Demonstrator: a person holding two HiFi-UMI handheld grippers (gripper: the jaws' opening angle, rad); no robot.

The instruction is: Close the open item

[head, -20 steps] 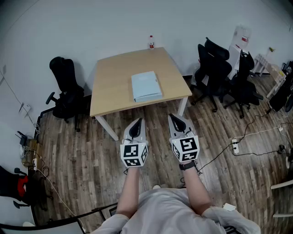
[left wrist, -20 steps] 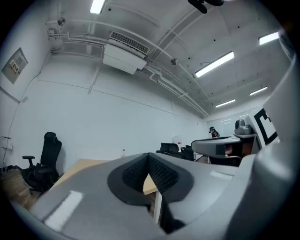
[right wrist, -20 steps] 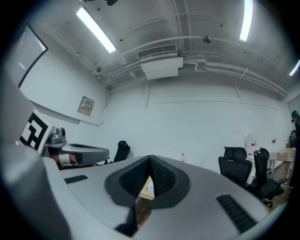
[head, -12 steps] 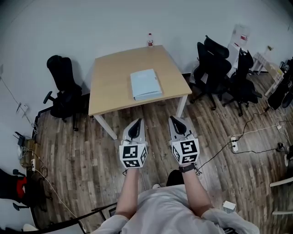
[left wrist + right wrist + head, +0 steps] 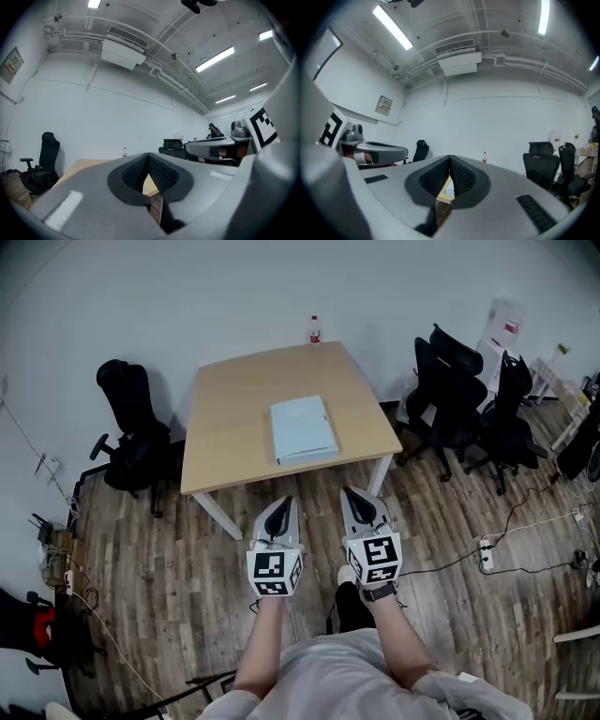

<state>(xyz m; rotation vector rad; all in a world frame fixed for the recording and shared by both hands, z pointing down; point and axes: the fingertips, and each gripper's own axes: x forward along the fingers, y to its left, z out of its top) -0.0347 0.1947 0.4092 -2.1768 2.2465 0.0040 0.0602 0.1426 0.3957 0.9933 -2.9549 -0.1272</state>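
The job has not really begun. The person stands on the brown wood floor, a little way back from the near side of the light wooden table with white legs. Both tongs are held out in front, pointing at the table but not reaching it.

The left gripper has its two jaws pressed together, and nothing is between them. The right gripper is the same: jaws together and empty.

The thing to close looks to be the flat, pale blue folder or box. It lies in the middle of the table, a bit toward the near edge. From here it looks flat, and I cannot tell which part of it is open. I cannot see anything inside it either.

A small clear bottle with a red top stands at the far edge of the table, by the wall. It is too small to tell what is in it.

A black office chair sits to the left of the table. More black office chairs sit to the right of it.

Next, I think the person needs to step up to the table, find the open flap or cover, and push it down with a gripper.
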